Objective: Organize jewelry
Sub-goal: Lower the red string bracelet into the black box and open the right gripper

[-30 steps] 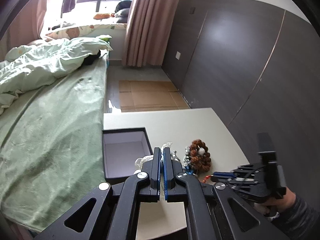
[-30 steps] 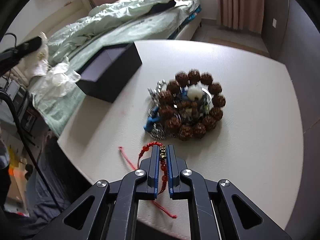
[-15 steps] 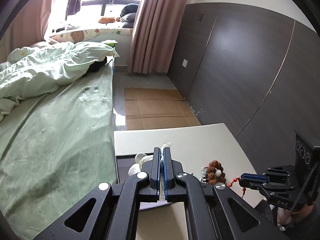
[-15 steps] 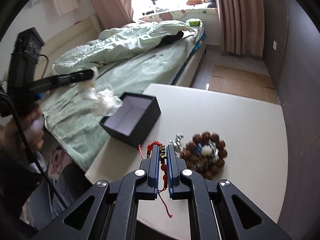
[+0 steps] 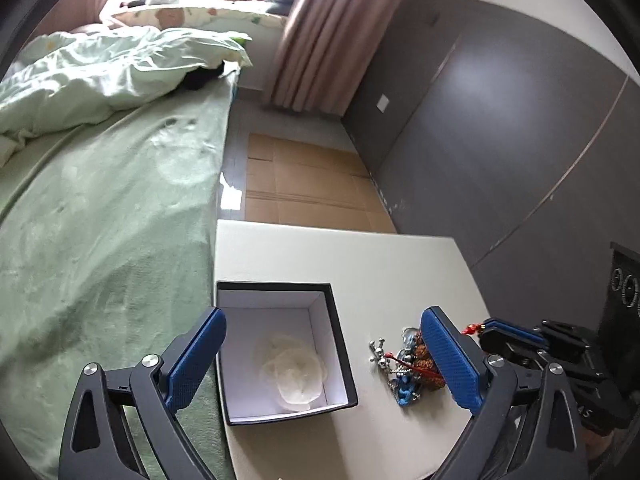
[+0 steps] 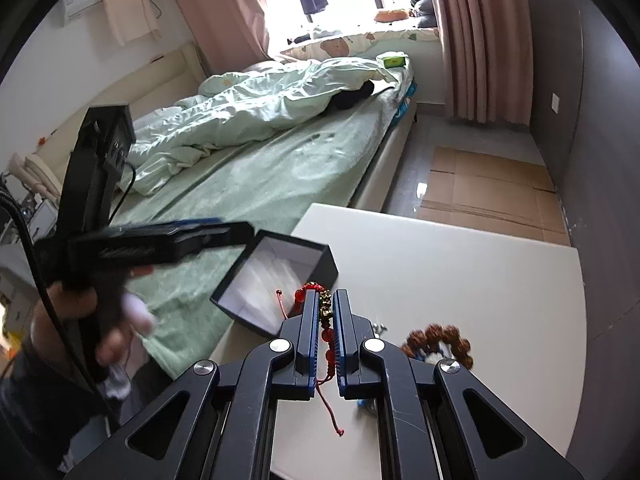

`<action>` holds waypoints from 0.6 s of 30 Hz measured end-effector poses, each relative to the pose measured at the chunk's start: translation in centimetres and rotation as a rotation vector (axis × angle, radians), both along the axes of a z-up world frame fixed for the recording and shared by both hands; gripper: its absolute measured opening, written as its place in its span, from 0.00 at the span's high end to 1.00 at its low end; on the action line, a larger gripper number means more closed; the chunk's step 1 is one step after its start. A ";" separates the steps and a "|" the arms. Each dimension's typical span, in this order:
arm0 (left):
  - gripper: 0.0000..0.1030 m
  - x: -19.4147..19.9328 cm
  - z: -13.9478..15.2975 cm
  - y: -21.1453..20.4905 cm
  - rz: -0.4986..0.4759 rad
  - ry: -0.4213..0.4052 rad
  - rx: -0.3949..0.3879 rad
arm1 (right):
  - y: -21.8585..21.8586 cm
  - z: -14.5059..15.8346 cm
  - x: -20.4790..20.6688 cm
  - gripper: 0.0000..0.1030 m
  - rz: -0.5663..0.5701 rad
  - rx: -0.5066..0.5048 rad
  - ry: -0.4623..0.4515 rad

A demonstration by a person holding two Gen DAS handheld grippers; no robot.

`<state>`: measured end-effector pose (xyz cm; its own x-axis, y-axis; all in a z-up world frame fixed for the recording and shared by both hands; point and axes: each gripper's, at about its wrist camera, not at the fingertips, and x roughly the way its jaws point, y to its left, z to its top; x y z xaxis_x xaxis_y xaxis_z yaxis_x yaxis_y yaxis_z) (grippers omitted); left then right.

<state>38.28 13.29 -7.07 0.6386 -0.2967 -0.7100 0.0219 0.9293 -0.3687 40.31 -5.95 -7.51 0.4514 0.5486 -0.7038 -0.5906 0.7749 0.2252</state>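
Bracelet [image 6: 325, 316] lengthwise in right claw [image 6: 325, 312], dangling

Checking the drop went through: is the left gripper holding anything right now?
No: the left gripper is wide open and bare, with the white jewelry lying in the box.

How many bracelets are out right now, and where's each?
2 seen: the red bead bracelet is clamped in the right gripper; the brown bead bracelet lies on the table, atop other jewelry that may hide more.
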 end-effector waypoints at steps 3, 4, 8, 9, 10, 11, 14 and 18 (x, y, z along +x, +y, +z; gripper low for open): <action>0.05 -1.0 0.2 1.0 0.034 0.001 0.009 | 0.8 -0.1 0.6 0.92 0.012 0.015 0.008; 0.05 -1.2 0.3 1.1 0.045 0.000 0.015 | 1.2 -0.1 0.8 0.92 0.018 0.021 0.014; 0.05 -2.6 0.9 2.8 0.100 -0.011 0.034 | 2.9 -0.2 1.2 0.92 0.046 0.037 0.021; 0.05 -3.0 1.0 3.3 0.114 -0.013 0.035 | 3.4 -0.3 1.4 0.92 0.055 0.042 0.024; 0.05 -3.4 1.0 3.7 0.123 -0.015 0.035 | 4.0 -0.3 1.6 0.92 0.064 0.050 0.029; 0.05 -3.9 1.1 4.3 0.136 -0.016 0.038 | 4.4 -0.4 1.7 0.92 0.069 0.054 0.033; 0.05 -5.1 1.3 5.4 0.163 -0.017 0.048 | 5.9 -0.6 2.2 0.92 0.091 0.073 0.054; 0.05 -6.6 1.6 6.9 0.199 -0.026 0.047 | 8.1 -1.0 2.8 0.91 0.117 0.090 0.083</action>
<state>31.64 20.18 -5.51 0.6994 -0.1296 -0.7029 -0.1549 0.9326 -0.3260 43.15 2.15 -8.50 0.3231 0.6567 -0.6814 -0.6519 0.6764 0.3428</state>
